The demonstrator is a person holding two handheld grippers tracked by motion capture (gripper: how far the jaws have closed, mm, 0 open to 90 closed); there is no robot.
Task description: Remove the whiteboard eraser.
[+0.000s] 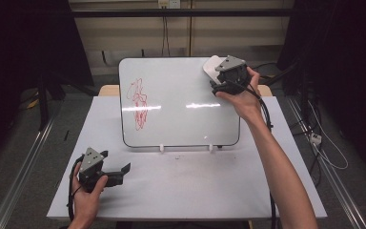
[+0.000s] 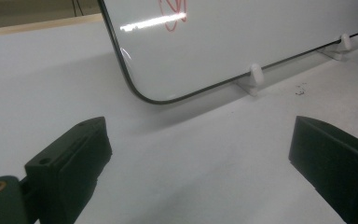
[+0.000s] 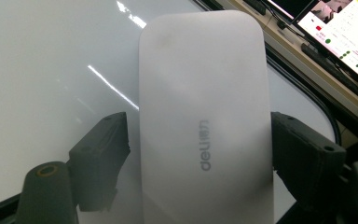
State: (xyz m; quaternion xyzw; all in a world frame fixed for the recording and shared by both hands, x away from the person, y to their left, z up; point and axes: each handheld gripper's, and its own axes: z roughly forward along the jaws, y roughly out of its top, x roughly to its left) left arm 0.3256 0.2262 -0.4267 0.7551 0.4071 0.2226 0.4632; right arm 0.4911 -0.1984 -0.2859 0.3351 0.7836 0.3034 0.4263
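Observation:
A whiteboard (image 1: pixel 181 105) leans on white feet (image 1: pixel 162 148) at the back of the table, with a red scribble (image 1: pixel 139 102) on its left part. At its top right corner my right gripper (image 1: pixel 217 71) is shut on a white eraser (image 1: pixel 213 66). In the right gripper view the eraser (image 3: pixel 200 84), marked "deli", sits lengthwise between the two jaws of that gripper (image 3: pixel 200 149), over the board's face (image 3: pixel 51 70). My left gripper (image 1: pixel 115 161) rests at the table's front left, open with nothing in it. Its view has the gripper (image 2: pixel 200 154) facing the board's lower corner (image 2: pixel 261 32) and scribble (image 2: pixel 172 11).
The white table top (image 1: pixel 195 191) stretches in front of the board. Cables (image 1: pixel 324 143) lie on the floor to the right, a metal rail (image 1: pixel 24 167) runs along the left. A lit screen (image 3: pixel 345 32) stands beyond the board's edge.

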